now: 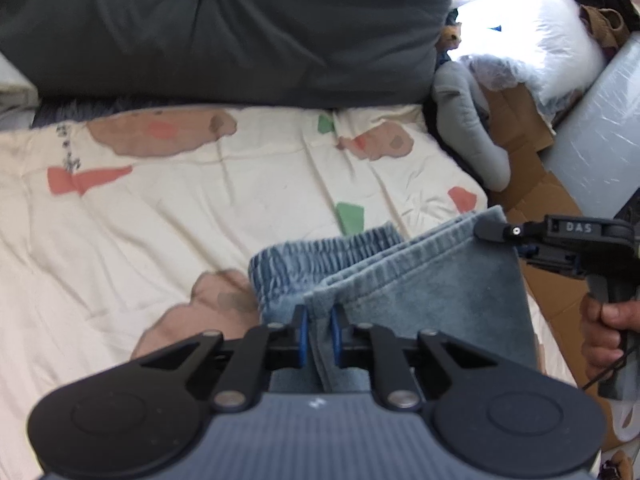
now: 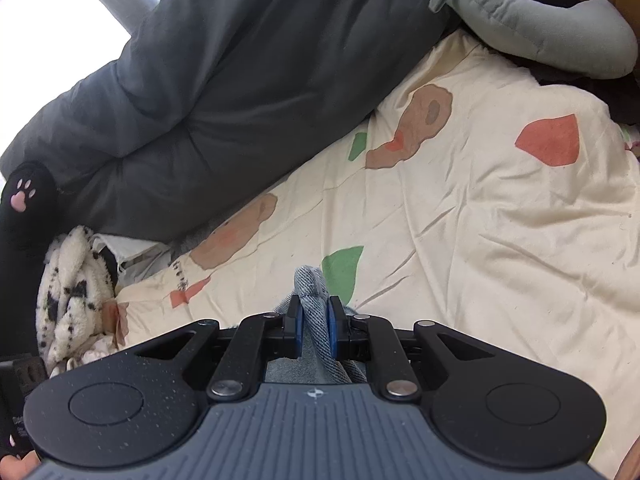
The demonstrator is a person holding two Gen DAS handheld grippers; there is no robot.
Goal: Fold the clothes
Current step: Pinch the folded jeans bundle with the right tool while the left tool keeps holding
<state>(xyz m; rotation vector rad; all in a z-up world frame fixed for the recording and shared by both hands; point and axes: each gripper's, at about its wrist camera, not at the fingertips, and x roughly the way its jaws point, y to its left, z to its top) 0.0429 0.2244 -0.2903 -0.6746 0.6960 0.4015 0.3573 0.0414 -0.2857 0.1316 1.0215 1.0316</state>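
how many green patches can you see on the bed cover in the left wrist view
2. One green patch lies near the far edge of the bed cover, just below the dark grey duvet. The other green patch sits nearer, just beyond the jeans. More may be hidden under the jeans.

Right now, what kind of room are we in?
Most likely a bedroom. The denim garment is being folded on a bed with a cream patterned bedsheet, a big dark grey duvet is bunched behind it, and a plush cat paw lies nearby.
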